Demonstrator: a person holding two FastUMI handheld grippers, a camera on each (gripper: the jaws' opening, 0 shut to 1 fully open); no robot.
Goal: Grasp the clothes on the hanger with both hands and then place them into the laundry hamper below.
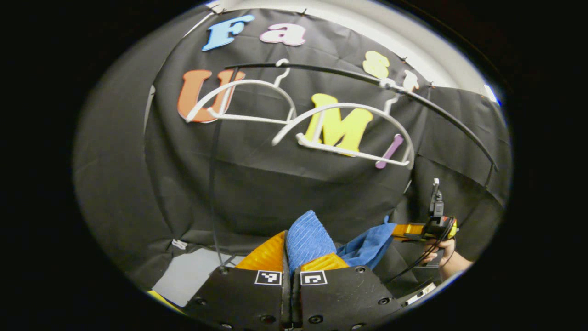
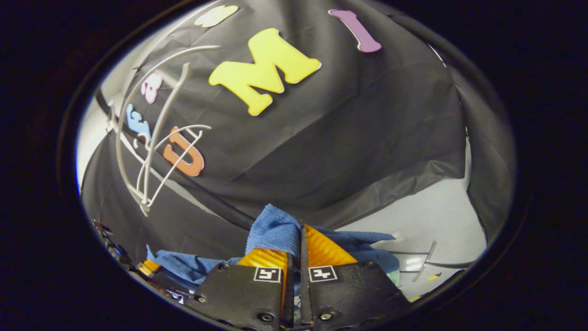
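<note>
A blue ribbed cloth (image 1: 307, 238) stretches between both grippers, below the black rail (image 1: 349, 76). My left gripper (image 1: 289, 257) is shut on one end of it. In the left gripper view the cloth runs right to the other gripper (image 1: 415, 231), held by a hand (image 1: 448, 257). In the right gripper view my right gripper (image 2: 301, 248) is shut on a bunched fold of the same blue cloth (image 2: 275, 230), which trails left toward the other gripper (image 2: 149, 266). Two bare white hangers (image 1: 239, 103) (image 1: 349, 131) hang on the rail. The hamper is hidden from me.
The rail's black upright (image 1: 213, 184) stands left of my left gripper. Grey floor (image 2: 432, 220) lies beyond the black cloth wall's hem, with a thin metal frame (image 2: 422, 262) on it. The white hangers (image 2: 151, 151) lean at the left of the right gripper view.
</note>
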